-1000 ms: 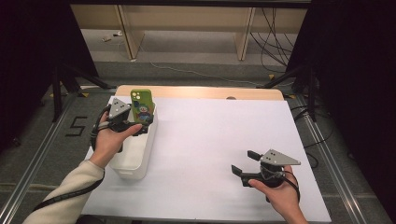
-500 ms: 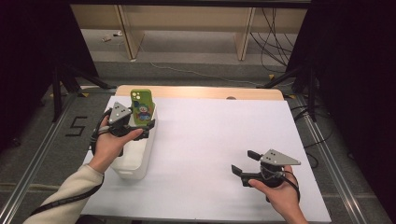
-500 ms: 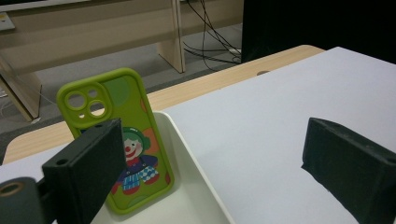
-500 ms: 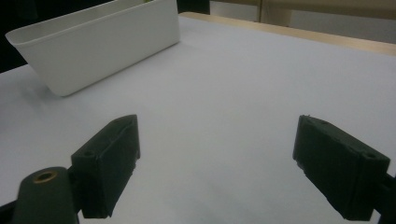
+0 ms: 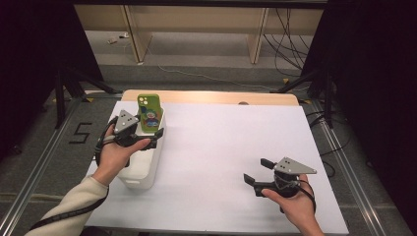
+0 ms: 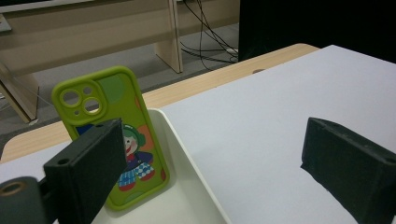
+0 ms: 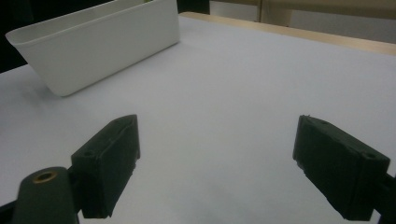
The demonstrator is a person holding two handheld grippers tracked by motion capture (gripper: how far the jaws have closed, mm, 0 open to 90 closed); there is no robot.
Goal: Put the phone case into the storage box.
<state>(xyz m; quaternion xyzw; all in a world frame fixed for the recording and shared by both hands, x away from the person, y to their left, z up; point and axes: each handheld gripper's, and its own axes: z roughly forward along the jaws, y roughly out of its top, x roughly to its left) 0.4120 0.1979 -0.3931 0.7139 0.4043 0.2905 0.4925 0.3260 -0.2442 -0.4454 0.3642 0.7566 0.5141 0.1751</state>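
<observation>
A green phone case (image 5: 149, 113) with a cartoon figure stands upright at the far end of a white bin (image 5: 142, 169), leaning on its end wall. My left gripper (image 5: 147, 129) hovers over the bin just in front of the case, open. In the left gripper view the case (image 6: 140, 154) shows partly behind the left jaw, inside the bin (image 6: 187, 154); my left gripper (image 6: 217, 140) has its jaws wide apart, and neither presses on the case. My right gripper (image 5: 256, 170) rests low over the white table at the near right, open, and in its own view my right gripper (image 7: 219, 140) has nothing between the jaws.
A white sheet (image 5: 226, 142) covers the table, with a wooden edge (image 5: 211, 97) along the far side. The bin (image 7: 102, 42) lies far to the left of the right gripper. Cables and bench legs lie on the floor beyond the table.
The left gripper has shifted slightly back toward the person. The phone case still stands in the bin. The right gripper has not moved.
</observation>
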